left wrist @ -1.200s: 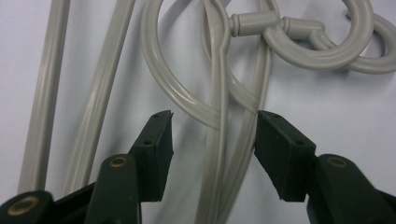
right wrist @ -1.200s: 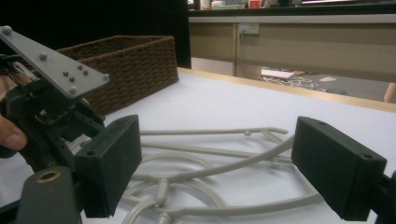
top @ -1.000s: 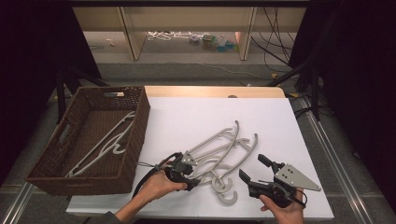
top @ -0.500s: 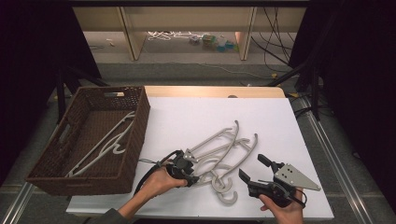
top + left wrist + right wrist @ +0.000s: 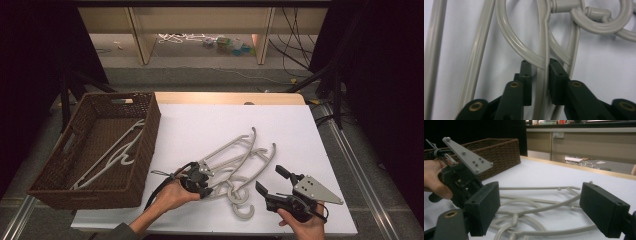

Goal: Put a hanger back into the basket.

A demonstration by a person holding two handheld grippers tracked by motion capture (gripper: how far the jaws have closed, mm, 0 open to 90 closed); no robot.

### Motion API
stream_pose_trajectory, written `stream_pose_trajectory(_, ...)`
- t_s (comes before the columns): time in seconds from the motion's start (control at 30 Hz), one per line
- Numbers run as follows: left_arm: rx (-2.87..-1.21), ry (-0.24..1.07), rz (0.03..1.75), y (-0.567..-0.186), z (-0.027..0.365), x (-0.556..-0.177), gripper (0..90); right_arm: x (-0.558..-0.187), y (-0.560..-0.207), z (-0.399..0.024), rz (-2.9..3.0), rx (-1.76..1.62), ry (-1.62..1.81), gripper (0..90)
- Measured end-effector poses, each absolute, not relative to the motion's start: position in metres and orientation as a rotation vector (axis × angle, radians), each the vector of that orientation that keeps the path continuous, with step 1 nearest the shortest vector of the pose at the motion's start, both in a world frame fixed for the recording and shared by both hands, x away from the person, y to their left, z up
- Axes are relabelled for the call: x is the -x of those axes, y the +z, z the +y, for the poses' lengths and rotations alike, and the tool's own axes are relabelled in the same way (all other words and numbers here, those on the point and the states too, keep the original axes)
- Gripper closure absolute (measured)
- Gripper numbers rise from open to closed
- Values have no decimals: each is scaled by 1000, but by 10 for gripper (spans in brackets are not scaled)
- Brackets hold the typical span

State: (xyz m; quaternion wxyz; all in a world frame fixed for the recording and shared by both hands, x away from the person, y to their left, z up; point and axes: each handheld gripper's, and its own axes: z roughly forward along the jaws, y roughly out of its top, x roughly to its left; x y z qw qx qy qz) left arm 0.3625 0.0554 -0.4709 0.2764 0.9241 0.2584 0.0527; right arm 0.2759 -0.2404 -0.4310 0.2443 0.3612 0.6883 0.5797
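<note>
While the pile of pale grey plastic coat hangers (image 5: 240, 162) lies on the white table top (image 5: 210, 125) in the lower middle of the high view, the left gripper (image 5: 202, 182) sits at the pile's lower left edge, held in the person's left hand (image 5: 172, 195). Its jaws have just been closing, and in the left gripper view they pinch a thin grey hanger bar (image 5: 543, 75) that runs up the middle of the frame, with the black pads (image 5: 557, 80) pressed against it on both sides; a curved hanger hook (image 5: 521, 47) crosses just above the pads. The right gripper (image 5: 275, 182) rests at the lower right of the high view, just beside the lowest hook of the pile, in the person's right hand (image 5: 302, 225), its jaws spread wide with nothing between them. A brown woven wicker basket (image 5: 145, 150) stands at the left of the high view, with more pale hangers (image 5: 112, 157) lying inside it
</note>
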Motion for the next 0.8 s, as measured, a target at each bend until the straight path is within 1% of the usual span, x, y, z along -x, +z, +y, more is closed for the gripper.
stream_pose_trajectory(0.13, -2465, 165, 699, -465, 58, -363, 787, -276, -431, -240, 1871, -994, 1591, 176)
stream_pose_trajectory(0.17, -2459, 151, 692, -462, 60, -363, 787, -276, -431, -241, 1868, -991, 1577, 177)
stream_pose_trajectory(0.23, -2361, 96, 744, -458, 63, -363, 788, -276, -431, -241, 1868, -992, 1576, 177)
stream_pose_trajectory(0.27, -2407, 106, 700, -453, 68, -366, 789, -277, -432, -240, 1859, -990, 1598, 177)
stream_pose_trajectory(0.3, -2400, 118, 703, -450, 70, -366, 790, -276, -431, -242, 1878, -995, 1574, 177)
stream_pose_trajectory(0.4, -2340, 82, 741, -444, 77, -366, 795, -275, -431, -242, 1862, -989, 1571, 177)
stream_pose_trajectory(0.53, -2287, 68, 753, -436, 82, -367, 808, -275, -431, -243, 1864, -989, 1571, 177)
stream_pose_trajectory(0.6, -2224, 65, 793, -434, 82, -366, 811, -277, -432, -241, 1855, -987, 1600, 177)
stream_pose_trajectory(0.67, -2175, 22, 800, -432, 84, -367, 812, -275, -431, -243, 1869, -994, 1577, 177)
stream_pose_trajectory(0.8, -2110, -10, 822, -426, 90, -368, 812, -275, -431, -243, 1871, -992, 1575, 177)
